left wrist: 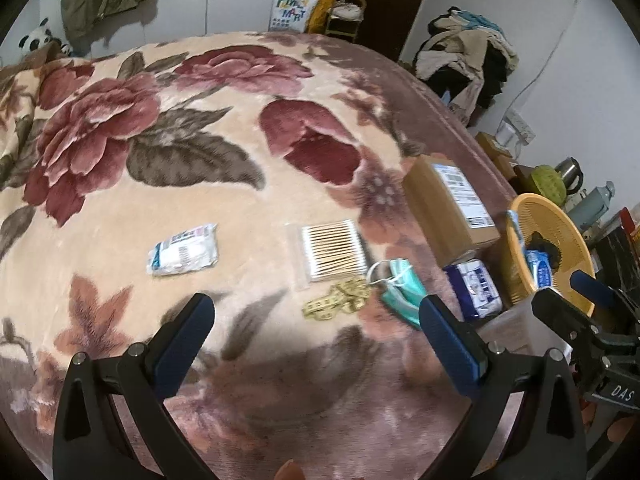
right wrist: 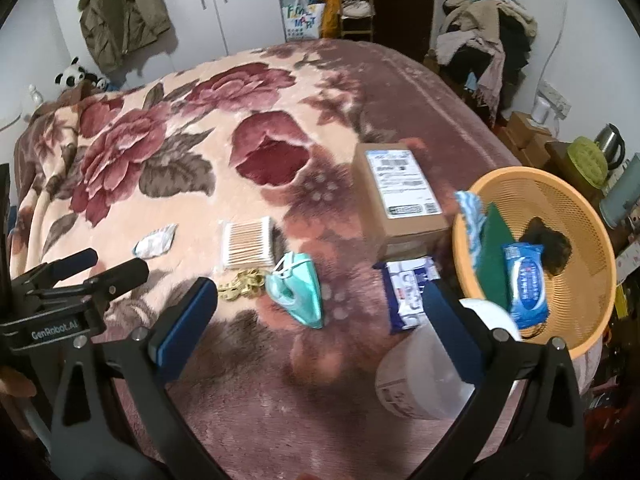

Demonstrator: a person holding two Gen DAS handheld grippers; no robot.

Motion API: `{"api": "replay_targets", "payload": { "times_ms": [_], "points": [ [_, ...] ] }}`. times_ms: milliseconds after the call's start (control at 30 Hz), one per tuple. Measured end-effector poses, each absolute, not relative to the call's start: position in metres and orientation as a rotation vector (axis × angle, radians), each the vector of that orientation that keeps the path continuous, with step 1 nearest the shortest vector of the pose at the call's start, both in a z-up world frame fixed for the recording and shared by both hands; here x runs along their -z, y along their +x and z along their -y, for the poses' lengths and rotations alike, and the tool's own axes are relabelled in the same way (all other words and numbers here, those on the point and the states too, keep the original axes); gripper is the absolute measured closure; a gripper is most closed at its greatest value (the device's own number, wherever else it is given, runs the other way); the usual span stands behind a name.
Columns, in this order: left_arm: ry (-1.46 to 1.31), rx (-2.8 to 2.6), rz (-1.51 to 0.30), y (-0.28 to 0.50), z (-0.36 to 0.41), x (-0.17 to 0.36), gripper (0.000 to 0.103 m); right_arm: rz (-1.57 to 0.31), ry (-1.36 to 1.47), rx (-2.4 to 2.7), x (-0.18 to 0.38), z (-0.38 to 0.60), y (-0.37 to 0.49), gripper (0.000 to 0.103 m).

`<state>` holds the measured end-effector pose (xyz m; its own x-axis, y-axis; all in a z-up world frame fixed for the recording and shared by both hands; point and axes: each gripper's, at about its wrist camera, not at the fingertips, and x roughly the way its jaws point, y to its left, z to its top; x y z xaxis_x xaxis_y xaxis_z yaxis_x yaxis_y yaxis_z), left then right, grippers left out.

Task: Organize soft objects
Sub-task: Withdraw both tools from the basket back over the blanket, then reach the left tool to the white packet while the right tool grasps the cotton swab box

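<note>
On the floral blanket lie a white packet, a bag of cotton swabs, a gold blister strip, a green face mask and a blue-white tissue pack. An orange basket at the right edge holds a blue wipes pack, a green cloth and a dark item. My left gripper is open and empty above the blanket. My right gripper is open and empty, near a clear white-lidded jar.
A cardboard box sits on the blanket beside the basket. A pile of clothes is heaped at the far right. A side table with a kettle stands right of the bed. A wardrobe and a door are behind.
</note>
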<state>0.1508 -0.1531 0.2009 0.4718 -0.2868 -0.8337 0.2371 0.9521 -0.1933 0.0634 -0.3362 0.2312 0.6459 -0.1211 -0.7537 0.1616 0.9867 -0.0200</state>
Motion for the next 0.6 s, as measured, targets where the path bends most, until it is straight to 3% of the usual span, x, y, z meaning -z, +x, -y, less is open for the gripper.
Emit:
{"api": "replay_targets", "payload": {
  "times_ms": [600],
  "points": [
    [-0.115,0.207,-1.138,0.186,0.085,-0.127,0.001,-0.988,0.022,0.110,-0.166,0.309,0.109,0.000]
  ]
}}
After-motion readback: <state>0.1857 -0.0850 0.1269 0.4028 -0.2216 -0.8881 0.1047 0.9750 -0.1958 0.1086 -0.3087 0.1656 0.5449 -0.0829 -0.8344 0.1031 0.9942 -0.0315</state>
